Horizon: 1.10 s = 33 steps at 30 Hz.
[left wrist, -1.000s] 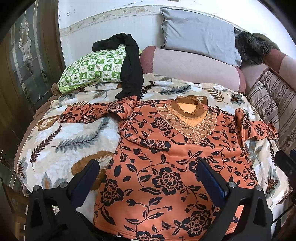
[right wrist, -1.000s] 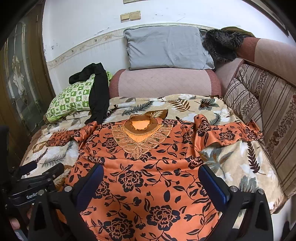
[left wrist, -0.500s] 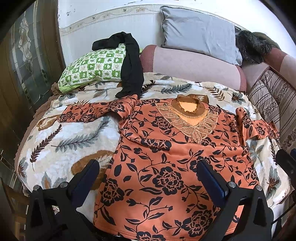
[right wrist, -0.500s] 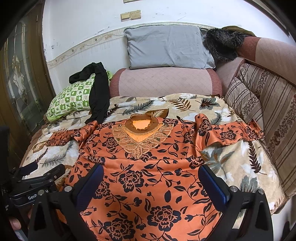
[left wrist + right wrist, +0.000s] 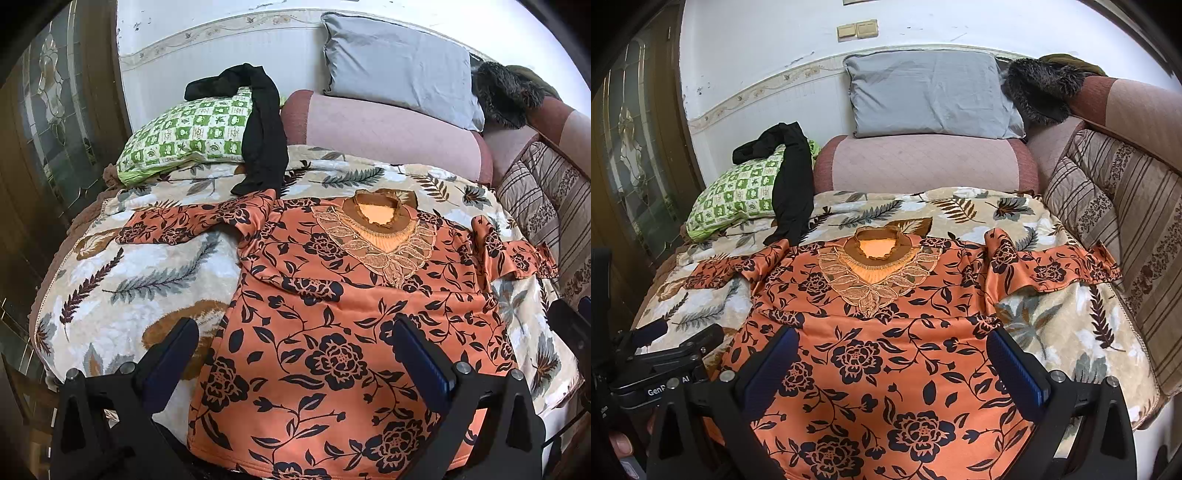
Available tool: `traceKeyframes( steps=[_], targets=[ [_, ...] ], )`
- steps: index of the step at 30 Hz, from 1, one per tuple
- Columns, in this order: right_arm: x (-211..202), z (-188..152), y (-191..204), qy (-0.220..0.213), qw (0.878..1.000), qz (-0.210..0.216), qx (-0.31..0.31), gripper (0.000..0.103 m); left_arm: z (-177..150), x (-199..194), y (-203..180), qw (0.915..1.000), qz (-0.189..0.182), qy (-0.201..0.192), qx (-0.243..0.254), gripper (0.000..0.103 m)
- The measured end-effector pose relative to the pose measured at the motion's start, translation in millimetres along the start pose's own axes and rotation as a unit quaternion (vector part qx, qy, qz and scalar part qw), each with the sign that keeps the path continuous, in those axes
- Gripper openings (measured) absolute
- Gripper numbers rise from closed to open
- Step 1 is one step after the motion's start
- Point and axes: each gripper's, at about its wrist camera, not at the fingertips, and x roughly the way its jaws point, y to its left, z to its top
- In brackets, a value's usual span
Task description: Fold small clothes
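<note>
An orange top with black flowers (image 5: 332, 314) (image 5: 886, 332) lies spread flat on a leaf-print blanket (image 5: 140, 280) (image 5: 1063, 325), its lace collar toward the sofa back and both sleeves stretched out sideways. My left gripper (image 5: 295, 354) hovers open above the hem's left half, nothing between its blue-padded fingers. My right gripper (image 5: 892, 362) is open too, over the lower middle of the top. The left gripper's body shows at the lower left of the right wrist view, held by a hand.
A green checked pillow (image 5: 184, 136) with a black garment (image 5: 264, 140) draped over it sits at the back left. A grey pillow (image 5: 931, 96) leans on the pink sofa back (image 5: 923, 166). Striped cushions (image 5: 1115, 236) line the right side. A glazed door (image 5: 631, 155) stands left.
Both views have shifted only slightly; the top and both open grippers stay as they were.
</note>
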Motion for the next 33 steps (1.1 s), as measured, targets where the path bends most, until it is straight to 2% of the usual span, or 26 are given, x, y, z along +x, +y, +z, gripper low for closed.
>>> traceKeyframes(
  steps=[10,14,16,20,21,23,26,28,31,32,33],
  targets=[
    [0.6,-0.3,-0.2,0.000,1.000,-0.001,0.000,0.103,0.8,0.0,0.2,1.0000,0.005,-0.003,0.006,0.103],
    [4.2,-0.9,-0.5,0.004,1.000,0.003,0.001,0.103,0.9,3.8,1.3,1.0000,-0.007,0.004,-0.004,0.103],
    [15.6,-3.6,-6.2,0.023,0.999,0.023,0.013,0.103,-1.1,14.0,3.9,0.9998,-0.009,0.019,-0.005,0.103],
    [57.6,-25.7,-44.0,0.094,0.989,0.081,0.086,0.103,-14.3,56.1,18.2,0.9957,-0.019,0.089,-0.019,0.103],
    [69.3,-34.5,-64.7,0.110,0.981,0.101,0.123,0.103,-18.0,65.3,21.9,0.9954,-0.007,0.094,-0.016,0.103],
    [80.7,-44.2,-103.7,0.110,0.969,0.123,0.183,0.103,-23.6,79.7,25.9,0.9944,0.004,0.104,-0.017,0.103],
    [98.1,-43.9,-181.0,0.082,0.951,0.117,0.273,0.103,-29.3,98.0,20.1,0.9921,0.016,0.124,-0.005,0.103],
    [116.5,-38.8,-245.1,0.055,0.928,0.116,0.350,0.103,-34.0,102.4,15.2,0.9874,0.013,0.158,0.002,0.103],
    [150.6,-37.0,-339.8,0.009,0.873,0.130,0.471,0.102,-35.9,115.5,7.4,0.9850,0.004,0.172,0.017,0.103],
    [166.6,-39.5,-374.9,-0.008,0.850,0.124,0.512,0.101,-34.7,118.2,5.6,0.9840,0.000,0.177,0.017,0.103],
    [178.6,-40.8,-395.8,-0.010,0.835,0.121,0.537,0.100,-32.8,123.6,4.3,0.9839,-0.007,0.178,0.015,0.103]
  ],
)
